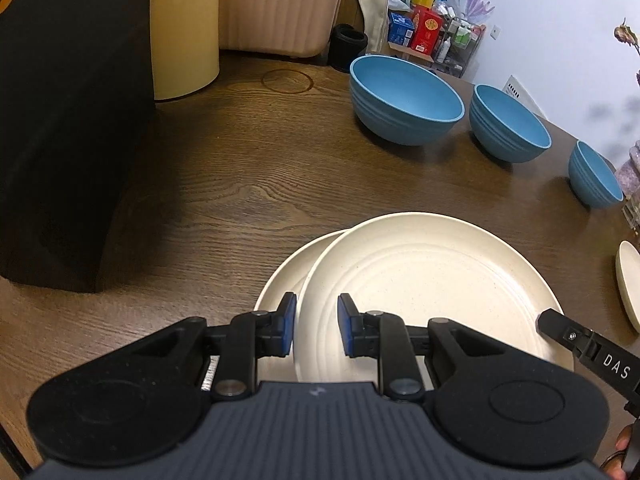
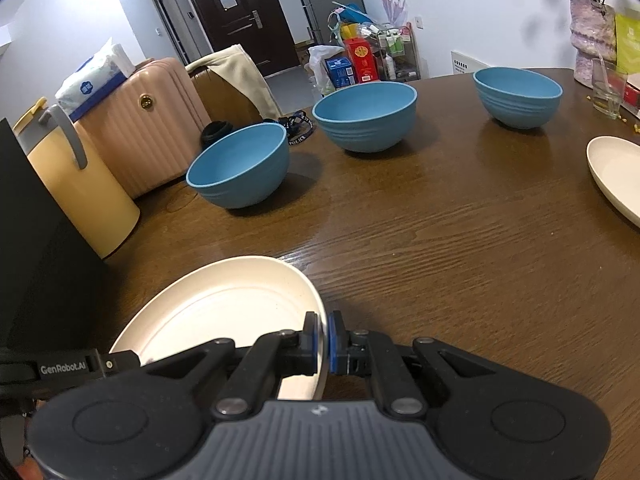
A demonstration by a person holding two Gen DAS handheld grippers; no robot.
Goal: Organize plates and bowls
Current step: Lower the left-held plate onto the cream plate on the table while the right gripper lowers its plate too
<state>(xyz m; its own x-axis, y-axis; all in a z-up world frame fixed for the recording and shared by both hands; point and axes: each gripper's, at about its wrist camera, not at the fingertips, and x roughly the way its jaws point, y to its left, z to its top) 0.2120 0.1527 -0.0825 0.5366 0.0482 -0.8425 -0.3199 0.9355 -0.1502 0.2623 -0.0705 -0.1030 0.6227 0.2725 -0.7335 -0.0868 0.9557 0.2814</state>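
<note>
Two cream plates lie stacked and offset on the wooden table [image 1: 240, 200]. My left gripper [image 1: 317, 300] is shut on the left rim of the upper plate [image 1: 432, 280], one pad outside the edge and one inside. The lower plate [image 1: 280, 280] shows beneath it at the left. My right gripper [image 2: 323, 318] is shut on the right rim of the same upper plate [image 2: 224, 312]. Three blue bowls stand in a row behind: large [image 1: 404, 100], medium [image 1: 508, 124] and small [image 1: 592, 176]. A third cream plate [image 2: 616, 176] lies apart at the right.
A black box [image 1: 60, 140] and a yellow lidded container [image 1: 184, 32] stand at the table's left. A vase [image 2: 592, 36] and a drinking glass [image 2: 608, 92] stand at the far right. A pink suitcase [image 2: 148, 120] is beyond the table edge.
</note>
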